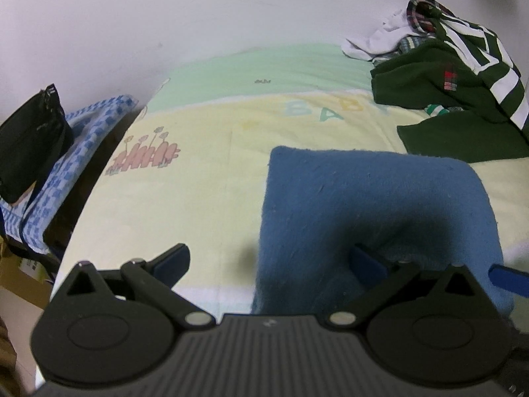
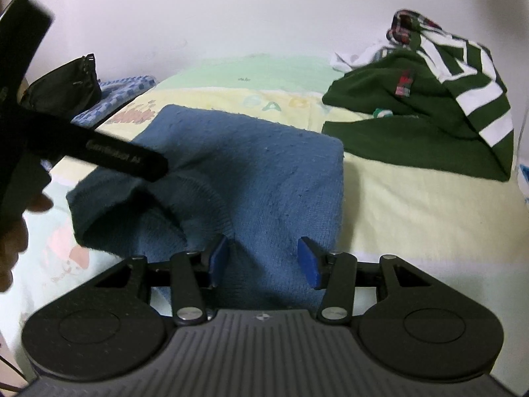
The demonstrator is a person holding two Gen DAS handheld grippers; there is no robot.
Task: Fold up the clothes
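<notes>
Left gripper (image 1: 269, 261) jaws gape wide at the blue sweater (image 1: 373, 205) edge; right gripper (image 2: 263, 258) jaws stand half-open over it; green clothes (image 2: 420, 112) lie beyond.

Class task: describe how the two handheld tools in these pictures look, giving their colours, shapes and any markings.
Both look alike. The left tool and the right tool each have a grey ribbed body flanked by two round black discs. Black linkage arms with silver pivot pins carry two fingers faced with blue pads. In the right wrist view, a black bar of the left tool bears pale lettering too blurred to read.
</notes>
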